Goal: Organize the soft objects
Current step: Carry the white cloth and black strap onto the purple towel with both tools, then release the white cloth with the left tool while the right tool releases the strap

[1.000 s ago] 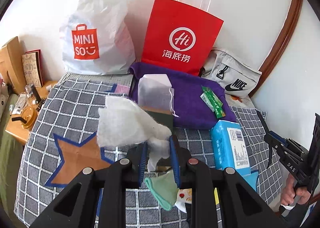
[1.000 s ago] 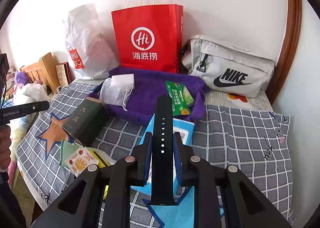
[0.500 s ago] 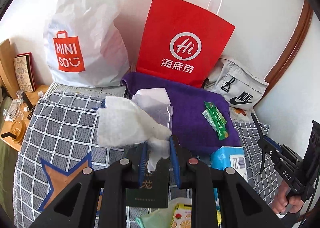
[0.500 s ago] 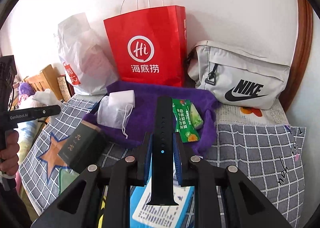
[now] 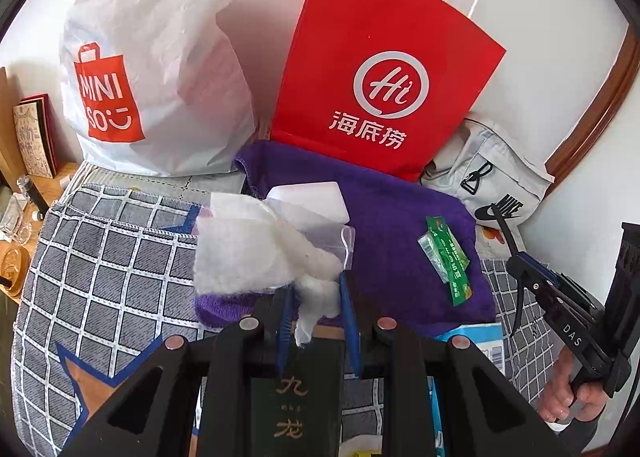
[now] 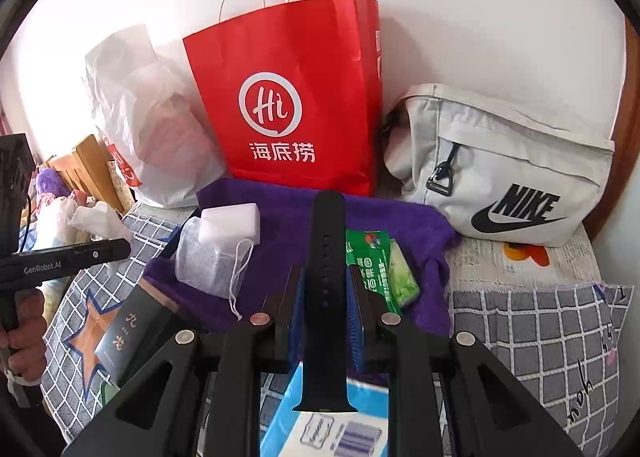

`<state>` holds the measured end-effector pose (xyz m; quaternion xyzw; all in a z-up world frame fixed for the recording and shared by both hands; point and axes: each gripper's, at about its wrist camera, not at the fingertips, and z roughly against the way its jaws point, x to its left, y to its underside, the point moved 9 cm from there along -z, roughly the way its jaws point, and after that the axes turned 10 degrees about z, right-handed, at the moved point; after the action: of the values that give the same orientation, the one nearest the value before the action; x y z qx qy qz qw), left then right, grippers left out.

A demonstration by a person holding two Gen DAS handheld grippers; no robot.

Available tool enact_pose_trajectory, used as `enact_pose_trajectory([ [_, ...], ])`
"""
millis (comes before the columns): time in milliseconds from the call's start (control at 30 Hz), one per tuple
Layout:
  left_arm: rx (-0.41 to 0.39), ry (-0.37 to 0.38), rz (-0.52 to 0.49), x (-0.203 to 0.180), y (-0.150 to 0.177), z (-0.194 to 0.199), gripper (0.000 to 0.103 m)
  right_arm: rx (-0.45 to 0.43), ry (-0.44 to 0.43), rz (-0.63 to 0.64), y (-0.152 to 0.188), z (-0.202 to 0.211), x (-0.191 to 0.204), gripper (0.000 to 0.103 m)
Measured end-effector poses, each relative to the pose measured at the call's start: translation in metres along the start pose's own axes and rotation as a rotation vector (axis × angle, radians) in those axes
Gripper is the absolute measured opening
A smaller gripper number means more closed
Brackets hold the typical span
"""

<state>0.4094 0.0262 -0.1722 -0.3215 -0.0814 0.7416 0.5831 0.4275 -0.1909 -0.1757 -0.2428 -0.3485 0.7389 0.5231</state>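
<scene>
My left gripper (image 5: 314, 299) is shut on a white fluffy cloth (image 5: 248, 247) that billows up and left over the front edge of a purple towel (image 5: 400, 217). My right gripper (image 6: 326, 297) is shut on a black watch strap (image 6: 326, 257), which sticks forward over the same purple towel (image 6: 288, 213). On the towel lie a white mesh drawstring pouch (image 6: 212, 261) with a white block (image 6: 230, 223) and a green snack packet (image 6: 372, 261). The right gripper also shows at the right edge of the left wrist view (image 5: 508, 245), held in a hand.
Against the wall stand a white MINISO bag (image 5: 152, 69), a red paper bag (image 6: 296, 105) and a grey Nike pouch (image 6: 504, 181). A dark green box (image 6: 128, 333) and a blue tissue pack (image 6: 328, 425) lie on the checked bedspread (image 6: 536, 341). A wooden side table (image 5: 24, 249) stands left.
Both grippers have moved forward toward the purple towel and the bags, each keeping its hold; the towel, pouch and bags now look larger and nearer.
</scene>
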Motion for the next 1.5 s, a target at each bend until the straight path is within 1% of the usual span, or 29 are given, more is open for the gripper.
enact_pose_trajectory([
  [133, 0.013, -0.004, 0.004, 0.001, -0.006, -0.013, 0.022, 0.014, -0.019, 0.001, -0.005, -0.021, 0.001, 0.02],
  [233, 0.021, -0.003, 0.007, 0.002, -0.01, -0.022, 0.022, 0.028, -0.04, -0.024, -0.006, -0.035, -0.001, 0.02],
  [367, 0.036, 0.0, 0.013, 0.002, -0.013, -0.035, 0.022, 0.054, -0.049, -0.034, -0.002, -0.052, -0.003, 0.02],
  [500, 0.064, 0.002, -0.006, -0.003, -0.014, -0.049, 0.022, 0.079, -0.053, -0.021, 0.007, -0.068, -0.003, 0.02],
  [600, 0.116, 0.017, -0.01, -0.008, -0.01, -0.063, 0.022, 0.09, -0.055, -0.032, 0.01, -0.075, -0.006, 0.02],
  [767, 0.164, 0.006, -0.025, -0.013, -0.001, -0.082, 0.022, 0.102, -0.062, -0.049, 0.014, -0.084, -0.011, 0.02],
  [867, 0.183, -0.007, -0.035, -0.014, 0.004, -0.091, 0.022, 0.12, -0.077, -0.063, 0.016, -0.09, -0.013, 0.02],
  [1000, 0.211, -0.006, -0.021, -0.012, 0.008, -0.099, 0.022, 0.113, -0.076, -0.071, 0.014, -0.091, -0.017, 0.02],
  [1200, 0.212, -0.005, -0.028, -0.015, 0.008, -0.102, 0.022, 0.159, -0.124, -0.057, 0.023, -0.104, -0.011, 0.021],
  [1267, 0.219, 0.0, -0.027, -0.017, 0.008, -0.103, 0.022, 0.16, -0.12, -0.057, 0.024, -0.102, -0.011, 0.021],
  [1367, 0.232, 0.001, -0.016, -0.015, 0.009, -0.104, 0.026, 0.153, -0.128, -0.056, 0.024, -0.101, -0.011, 0.021],
  [1400, 0.234, -0.006, -0.012, -0.015, 0.009, -0.105, 0.029, 0.153, -0.13, -0.057, 0.024, -0.101, -0.01, 0.023],
  [1433, 0.227, -0.015, -0.005, -0.013, 0.008, -0.104, 0.037, 0.149, -0.133, -0.054, 0.024, -0.1, -0.009, 0.025],
  [1467, 0.22, -0.02, 0.002, -0.01, 0.007, -0.103, 0.043, 0.146, -0.134, -0.053, 0.023, -0.099, -0.009, 0.029],
  [1500, 0.214, -0.015, 0.009, -0.008, 0.006, -0.101, 0.052, 0.141, -0.132, -0.05, 0.022, -0.097, -0.009, 0.033],
])
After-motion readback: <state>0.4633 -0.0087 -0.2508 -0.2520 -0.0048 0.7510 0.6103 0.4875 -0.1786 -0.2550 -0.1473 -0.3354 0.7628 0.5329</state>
